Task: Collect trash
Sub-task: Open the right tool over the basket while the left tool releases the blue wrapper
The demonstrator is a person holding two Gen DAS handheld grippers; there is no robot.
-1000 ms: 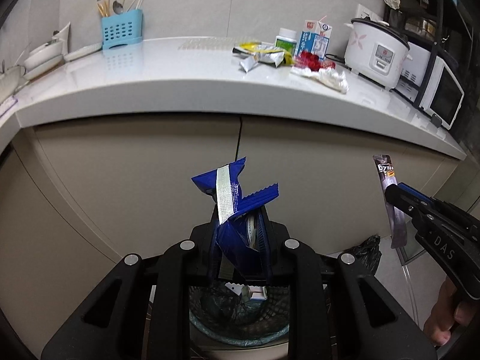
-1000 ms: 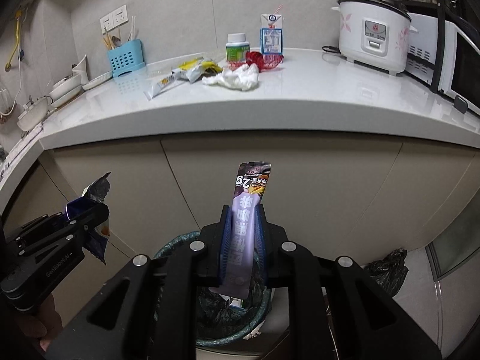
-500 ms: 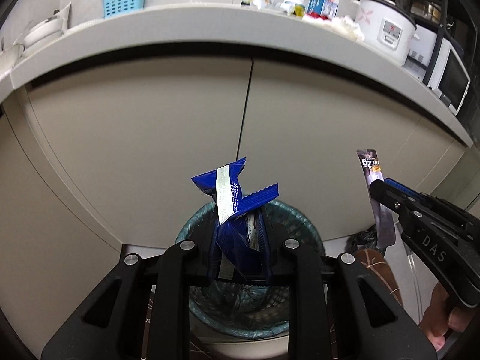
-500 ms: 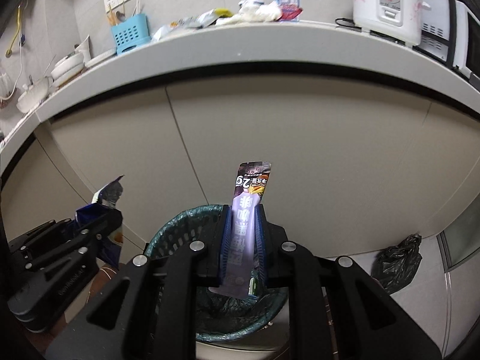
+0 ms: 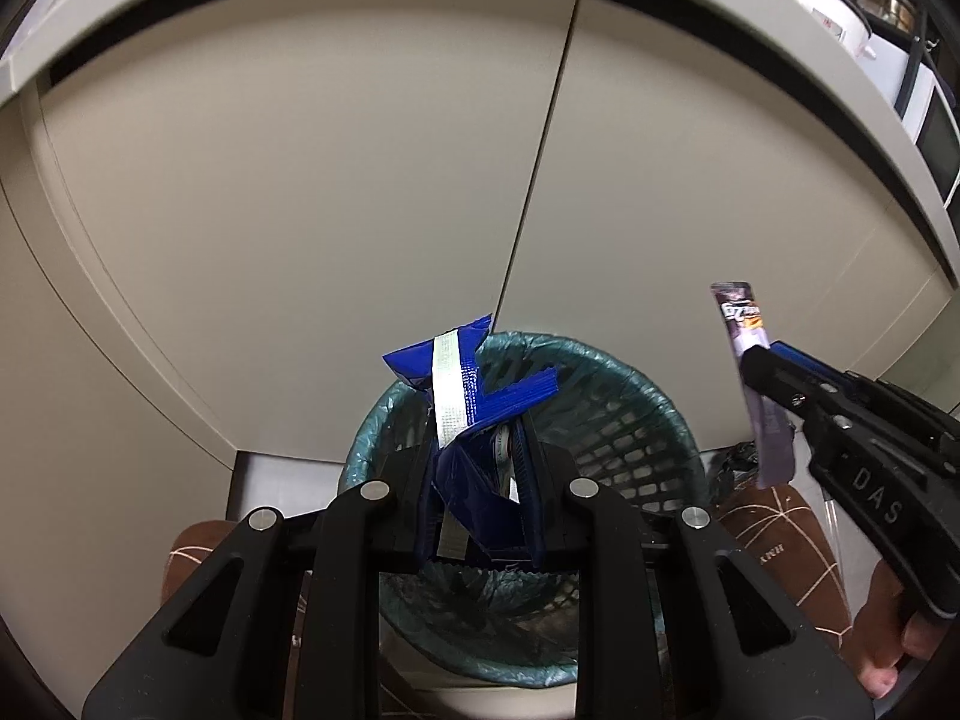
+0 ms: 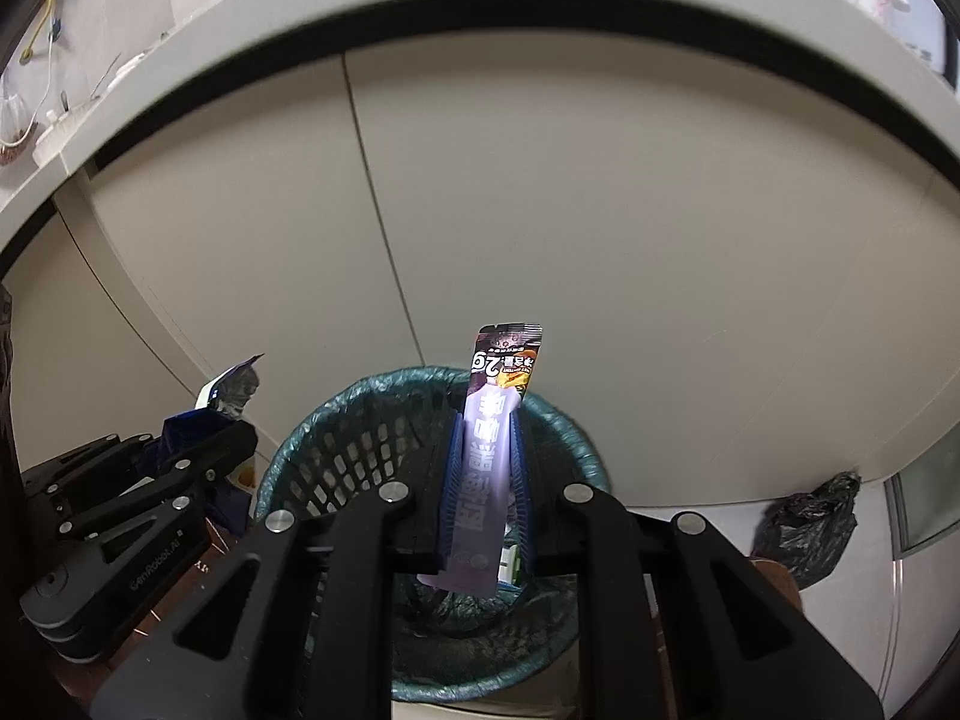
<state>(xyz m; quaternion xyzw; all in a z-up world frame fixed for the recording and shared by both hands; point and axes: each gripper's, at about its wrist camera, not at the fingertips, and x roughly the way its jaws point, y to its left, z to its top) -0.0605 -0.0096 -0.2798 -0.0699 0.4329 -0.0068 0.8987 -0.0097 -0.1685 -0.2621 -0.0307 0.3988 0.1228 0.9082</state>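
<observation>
I saw both grippers built of matte black plastic, with angular arms and triangular cut-outs, each joint pinned by a round silver screw. My left gripper carried blue fingers. My right gripper had the same blue fingers, and its side bore raised "DAS" lettering. Brown fabric with thin pale lines covered my legs.
</observation>
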